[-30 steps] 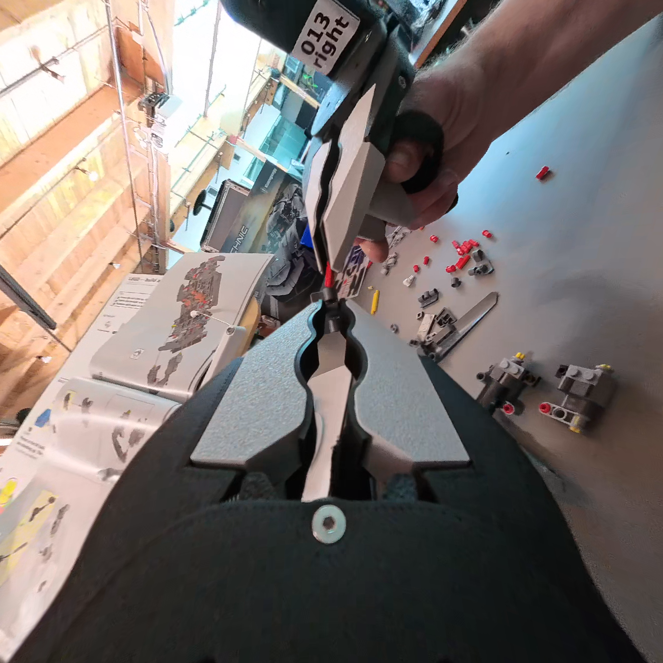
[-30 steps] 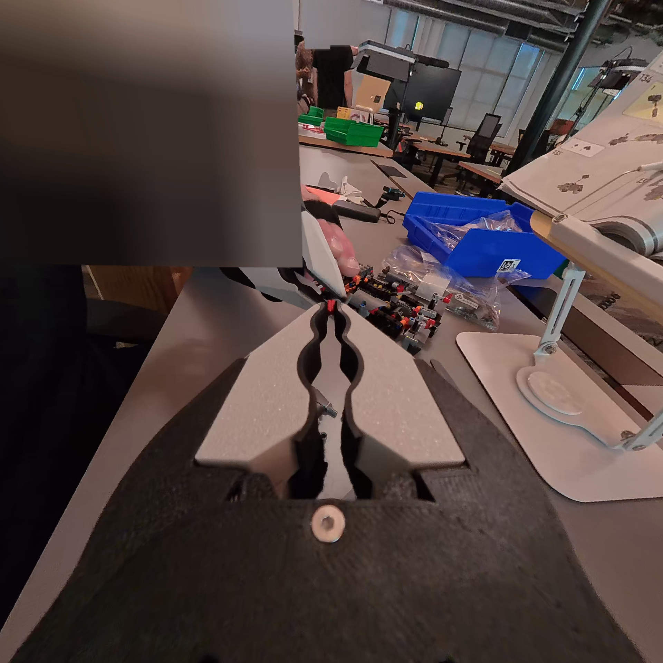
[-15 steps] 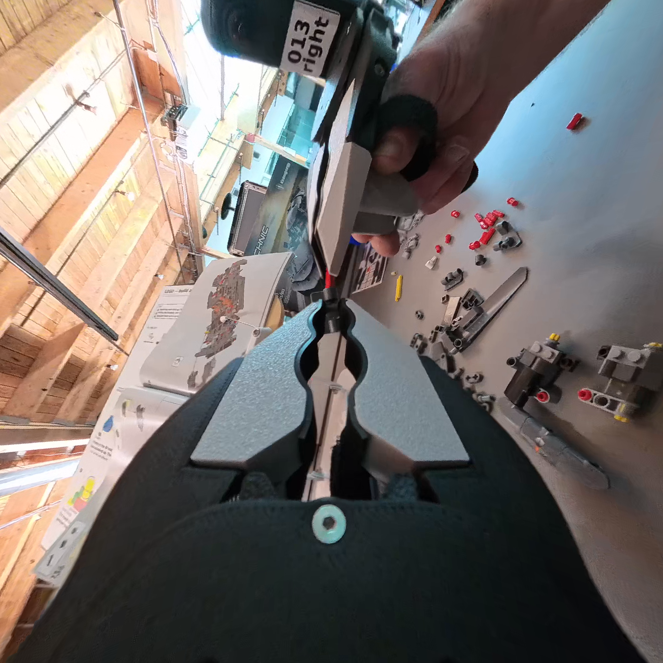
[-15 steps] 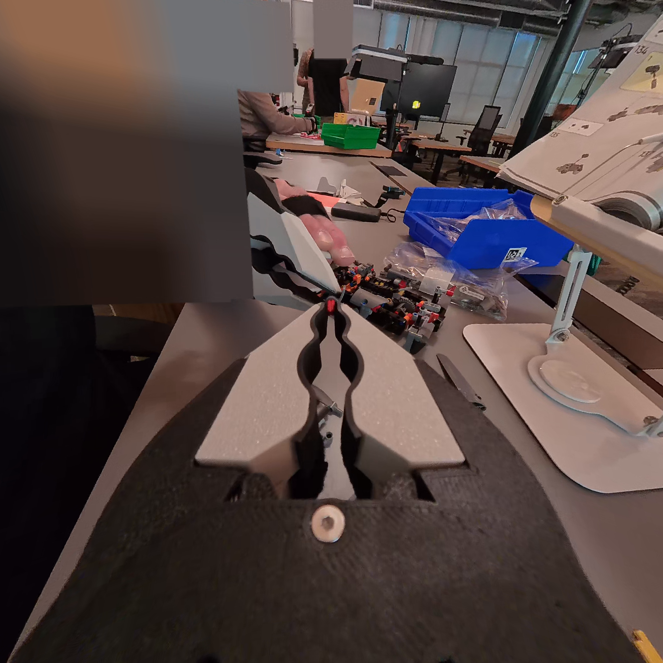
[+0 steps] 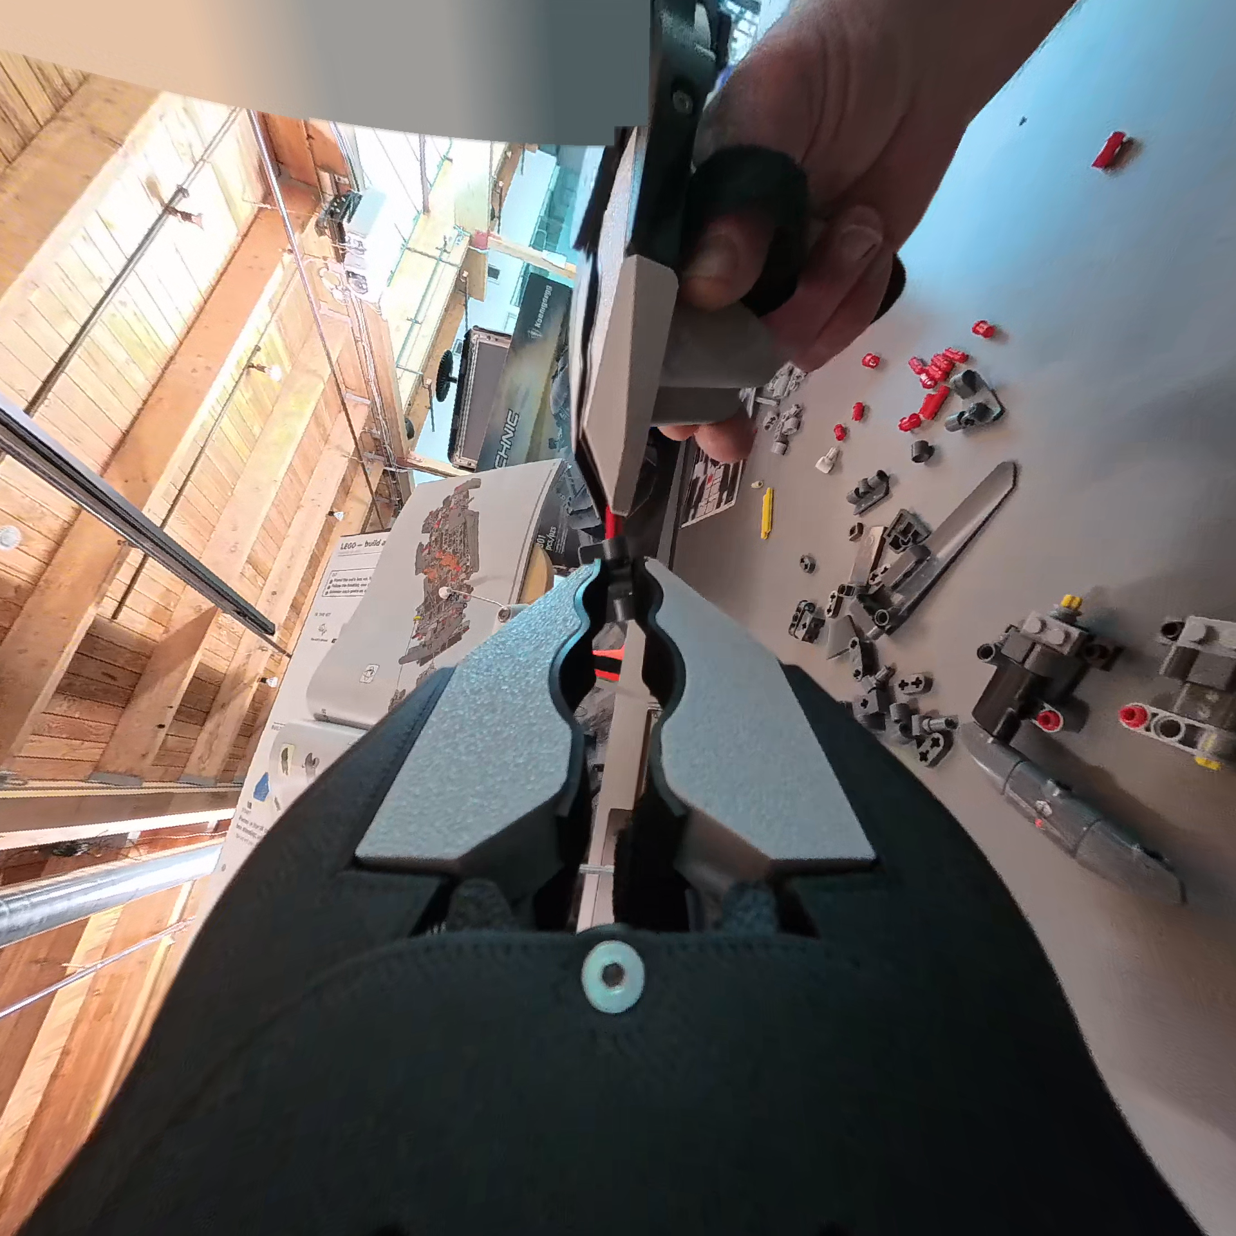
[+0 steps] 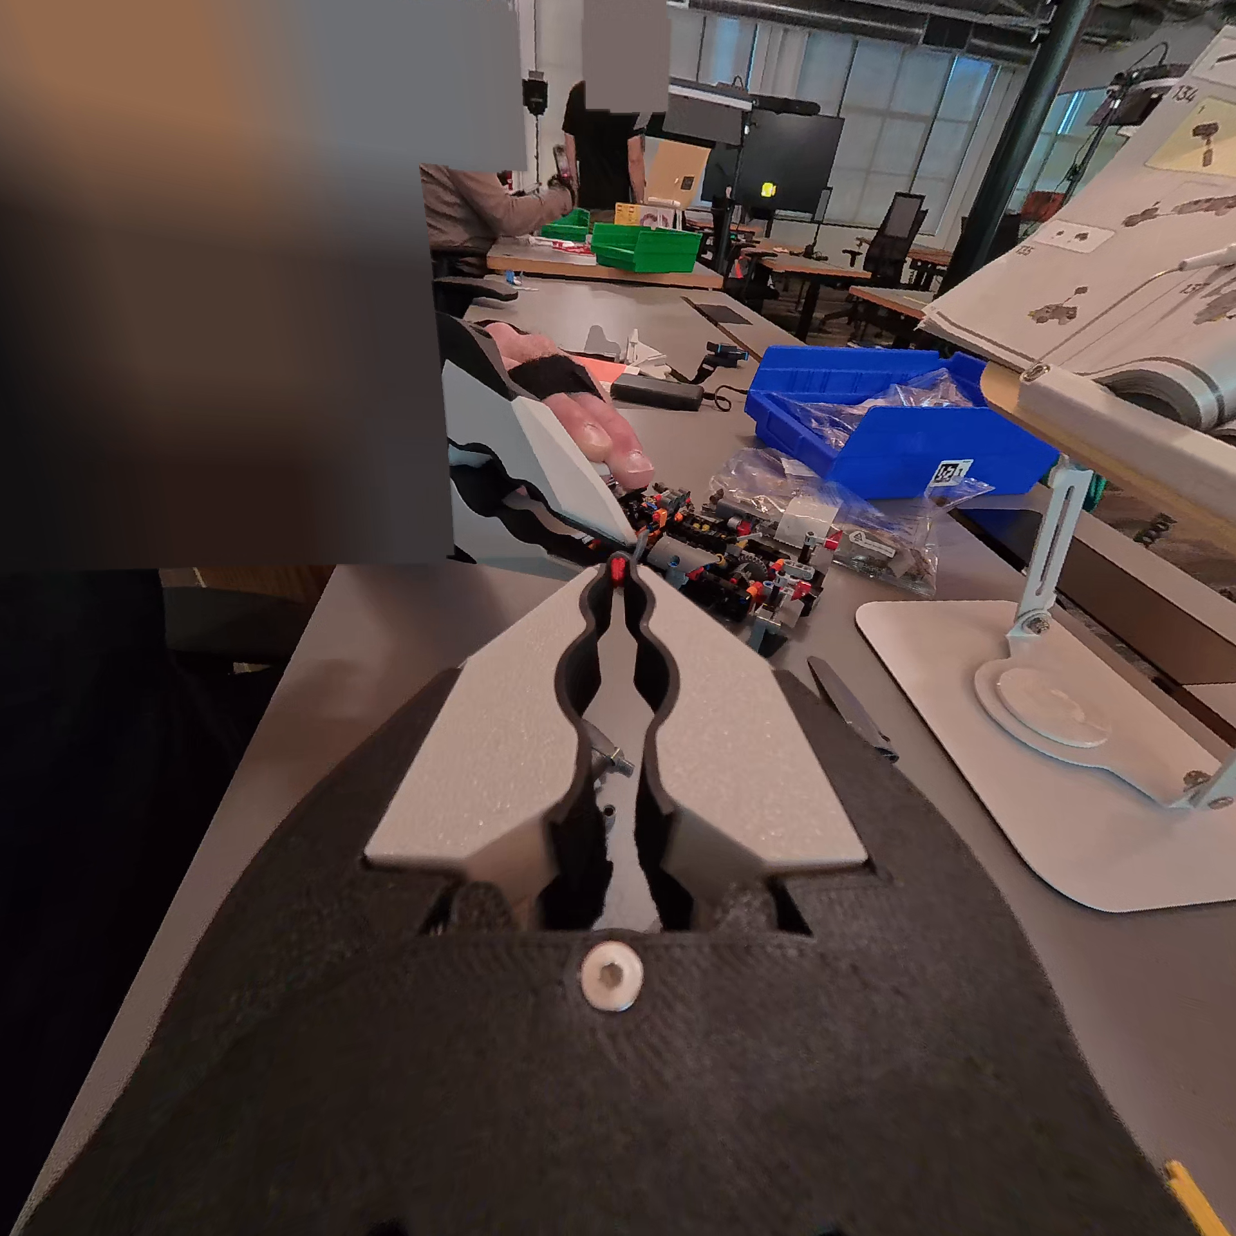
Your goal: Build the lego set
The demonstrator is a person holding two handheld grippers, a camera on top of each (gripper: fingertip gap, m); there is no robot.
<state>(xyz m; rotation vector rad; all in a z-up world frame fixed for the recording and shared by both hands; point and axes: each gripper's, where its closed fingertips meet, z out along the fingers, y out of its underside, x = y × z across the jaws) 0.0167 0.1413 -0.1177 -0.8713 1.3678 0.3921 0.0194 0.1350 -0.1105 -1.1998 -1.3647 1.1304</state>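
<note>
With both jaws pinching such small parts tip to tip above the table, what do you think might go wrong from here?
1. The left gripper pinches the black connector only at its tips, so side force may twist it out.
2. The red pin shows just at the right gripper's tips; it could slip.
3. A dropped part may vanish among the loose pieces on the table.

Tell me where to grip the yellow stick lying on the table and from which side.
Grip the yellow stick across its narrow middle, coming straight down from above. It lies flat on the grey table, thin and long, with bare surface along both long sides for the fingers.
</note>
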